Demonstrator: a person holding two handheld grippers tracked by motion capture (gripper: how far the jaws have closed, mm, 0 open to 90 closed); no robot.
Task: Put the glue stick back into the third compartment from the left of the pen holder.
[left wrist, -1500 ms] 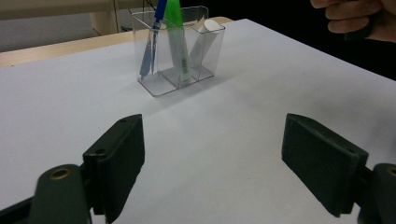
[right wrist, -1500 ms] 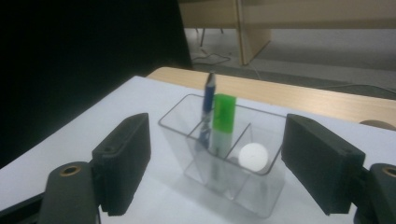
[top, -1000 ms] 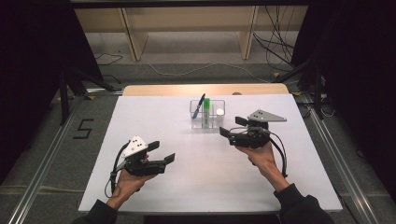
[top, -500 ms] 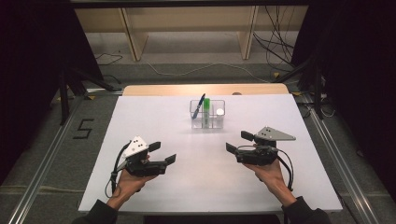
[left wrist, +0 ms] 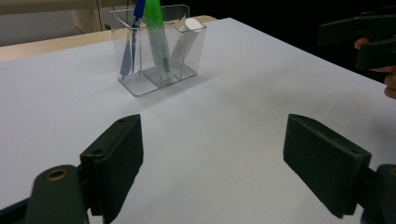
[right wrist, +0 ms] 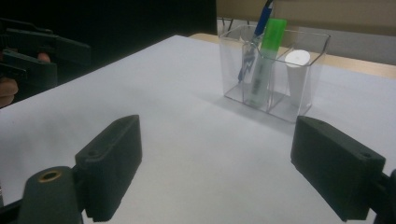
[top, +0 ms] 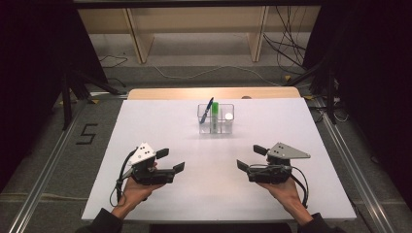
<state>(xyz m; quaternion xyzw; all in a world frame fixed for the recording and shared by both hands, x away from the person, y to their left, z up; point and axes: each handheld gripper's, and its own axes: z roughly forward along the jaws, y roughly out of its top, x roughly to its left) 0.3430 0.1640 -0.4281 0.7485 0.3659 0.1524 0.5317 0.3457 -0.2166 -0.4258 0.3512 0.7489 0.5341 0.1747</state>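
Both tools parked short of the clear organizer (top: 215, 119)

Left tool (top: 167, 160) and right tool (top: 251, 158) gape wide, empty; approach the organizer's green marker (top: 214, 112) squarely from above.

You've got bare white tabletop (top: 214, 170) all around; the clear organizer (top: 215, 118) near the far edge is the one obstacle, well apart from both grippers.
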